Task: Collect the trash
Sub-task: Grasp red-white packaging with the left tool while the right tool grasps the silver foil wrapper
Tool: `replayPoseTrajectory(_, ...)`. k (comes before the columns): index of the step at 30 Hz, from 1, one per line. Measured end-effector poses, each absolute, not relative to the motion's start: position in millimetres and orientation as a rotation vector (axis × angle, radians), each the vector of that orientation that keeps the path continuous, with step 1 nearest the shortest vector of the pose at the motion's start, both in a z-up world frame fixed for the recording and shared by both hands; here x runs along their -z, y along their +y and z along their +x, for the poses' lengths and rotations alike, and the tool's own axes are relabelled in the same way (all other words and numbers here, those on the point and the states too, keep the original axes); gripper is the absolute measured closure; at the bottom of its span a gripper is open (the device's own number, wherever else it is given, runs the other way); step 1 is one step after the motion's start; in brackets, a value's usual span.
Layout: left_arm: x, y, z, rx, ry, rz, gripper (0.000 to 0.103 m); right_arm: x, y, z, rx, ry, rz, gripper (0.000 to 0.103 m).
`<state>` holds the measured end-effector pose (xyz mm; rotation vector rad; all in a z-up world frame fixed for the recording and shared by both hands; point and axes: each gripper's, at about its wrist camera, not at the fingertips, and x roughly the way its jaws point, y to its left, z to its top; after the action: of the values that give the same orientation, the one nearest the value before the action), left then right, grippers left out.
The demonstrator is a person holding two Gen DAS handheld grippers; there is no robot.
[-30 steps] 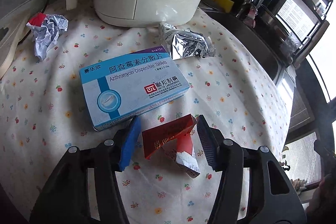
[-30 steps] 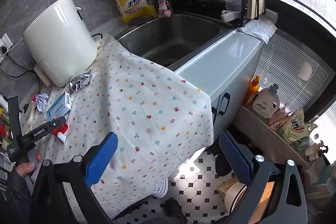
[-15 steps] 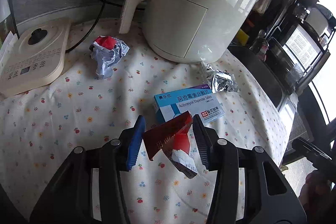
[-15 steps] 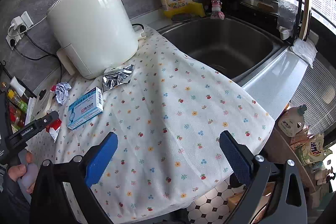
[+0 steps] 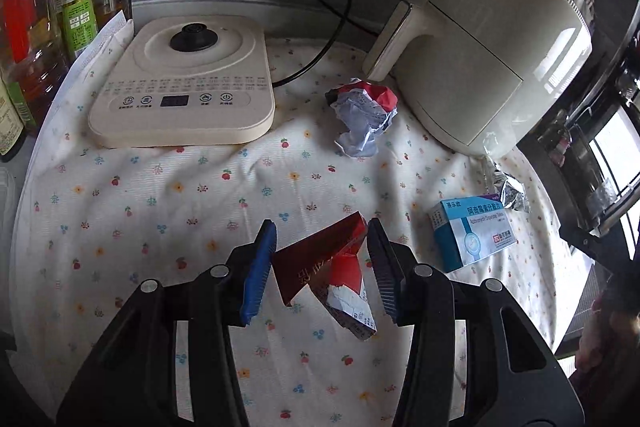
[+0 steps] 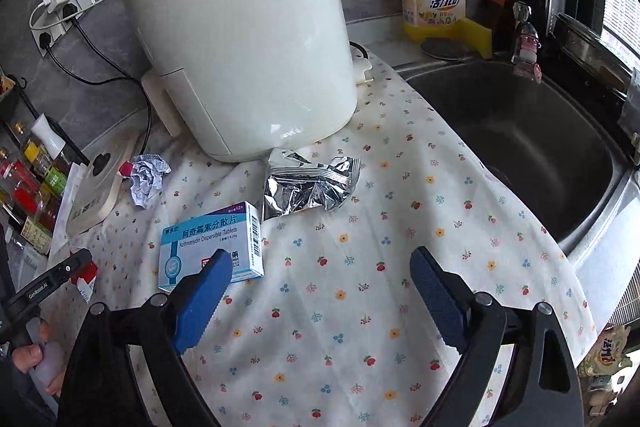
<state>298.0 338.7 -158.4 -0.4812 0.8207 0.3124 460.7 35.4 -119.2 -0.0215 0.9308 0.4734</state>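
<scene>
The red cigarette pack (image 5: 320, 267), torn open and half crushed, sits clamped between the jaws of our left gripper (image 5: 322, 265), lifted above the flowered cloth (image 5: 160, 195) on the tabletop. We judge it light, thin card that buckles easily, so a gentle squeeze across its flat faces should do; its loose white flap hangs free at 5 o'clock. More trash lies around it: a crumpled paper ball (image 5: 362, 119) at 12 o'clock, a blue medicine box (image 5: 472, 235) at 3 o'clock, and a silver foil wrapper (image 6: 308, 187) beyond the box. The foil looks slippery and springy, the box stiff and easy to take by its long sides. Our right gripper (image 6: 320, 299) hangs just short of the box, its jaws apart, having just narrowed a little, with nothing between them. The white air fryer (image 6: 240, 27) crowds the foil and paper, and the hob (image 5: 184, 83) flanks the ball.
</scene>
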Motion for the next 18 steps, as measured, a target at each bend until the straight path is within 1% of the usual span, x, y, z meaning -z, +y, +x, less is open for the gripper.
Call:
replayPoseTrajectory(8,162,366,269,-0.408,0.813,-0.515,0.056,149,60,513,-0.437,1.005,-0.032,0.037)
replayPoseTrajectory(9,162,369,266,-0.418,0.814,-0.518,0.056,154,61,519,-0.433,1.017,-0.036,0.041)
replayPoseTrajectory(10,162,371,263,-0.426,0.816,-0.52,0.056,159,62,523,-0.434,1.032,-0.037,0.047)
replayPoseTrajectory(11,162,372,261,-0.433,0.817,-0.522,0.056,163,62,527,-0.435,1.052,-0.033,0.071)
replayPoseTrajectory(12,162,373,259,-0.438,0.817,-0.522,0.056,166,62,530,-0.435,1.068,-0.028,0.089)
replayPoseTrajectory(15,160,371,255,-0.442,0.812,-0.52,0.056,162,55,526,-0.438,1.051,-0.013,0.097)
replayPoseTrajectory(18,157,366,257,-0.43,0.807,-0.518,0.056,156,44,514,-0.45,1.033,-0.013,0.099)
